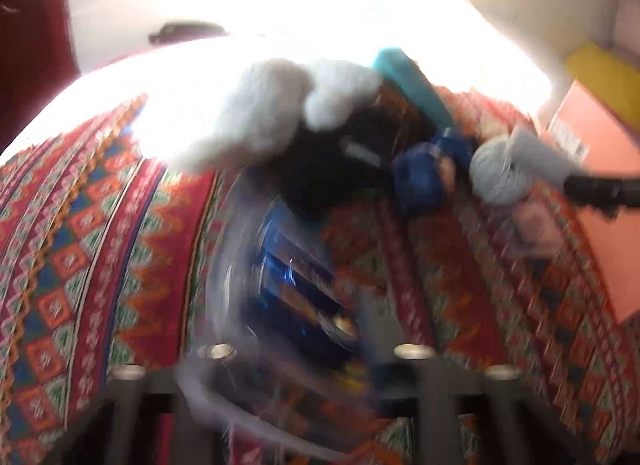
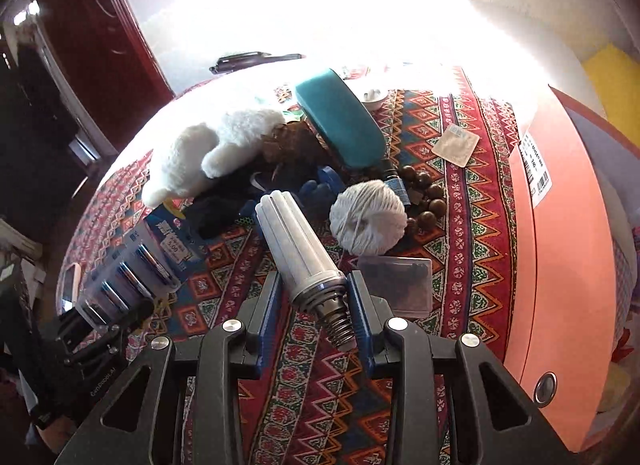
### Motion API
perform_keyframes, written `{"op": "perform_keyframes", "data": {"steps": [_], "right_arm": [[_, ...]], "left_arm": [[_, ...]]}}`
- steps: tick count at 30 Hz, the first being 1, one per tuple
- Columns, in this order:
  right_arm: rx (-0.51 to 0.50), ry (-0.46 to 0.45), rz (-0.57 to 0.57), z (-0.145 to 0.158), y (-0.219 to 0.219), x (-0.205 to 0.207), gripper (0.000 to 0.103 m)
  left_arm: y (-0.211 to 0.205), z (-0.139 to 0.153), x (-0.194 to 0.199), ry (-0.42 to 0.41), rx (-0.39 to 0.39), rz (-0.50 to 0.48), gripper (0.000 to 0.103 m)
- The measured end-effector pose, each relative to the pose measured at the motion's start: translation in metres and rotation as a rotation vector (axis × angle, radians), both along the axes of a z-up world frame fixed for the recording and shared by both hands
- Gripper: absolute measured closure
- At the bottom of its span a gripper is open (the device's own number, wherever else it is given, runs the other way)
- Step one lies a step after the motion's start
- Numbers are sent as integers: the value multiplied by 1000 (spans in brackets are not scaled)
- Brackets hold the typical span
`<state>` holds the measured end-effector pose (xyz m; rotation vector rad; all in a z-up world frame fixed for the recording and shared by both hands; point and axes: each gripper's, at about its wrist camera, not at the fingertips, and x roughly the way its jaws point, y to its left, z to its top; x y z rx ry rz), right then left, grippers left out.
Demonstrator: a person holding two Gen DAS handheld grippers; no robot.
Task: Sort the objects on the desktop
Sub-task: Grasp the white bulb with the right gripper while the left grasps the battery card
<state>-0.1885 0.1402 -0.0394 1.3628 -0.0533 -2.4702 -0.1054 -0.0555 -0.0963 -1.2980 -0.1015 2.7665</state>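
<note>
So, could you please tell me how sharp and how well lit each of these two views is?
Left wrist view: heavy motion blur smears the battery pack and patterned cloth; top blown out white. Right wrist view: sharp on the lamp bulb, same glare behind, fisheye bending.

We see a white tube lamp (image 2: 298,249) with a metal screw base, tilted between blue pads. A clear battery pack (image 2: 132,277) is at the left, and a white yarn ball (image 2: 368,217) lies on the patterned cloth.
</note>
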Motion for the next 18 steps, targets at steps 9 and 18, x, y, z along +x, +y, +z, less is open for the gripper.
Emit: {"op": "perform_keyframes", "data": {"steps": [9, 18], "right_arm": [[25, -49, -13, -17, 2, -3, 68], [39, -63, -12, -26, 10, -14, 68]], "left_arm": [[-7, -42, 21, -68, -14, 13, 13], [42, -51, -25, -31, -202, -113, 0]]}}
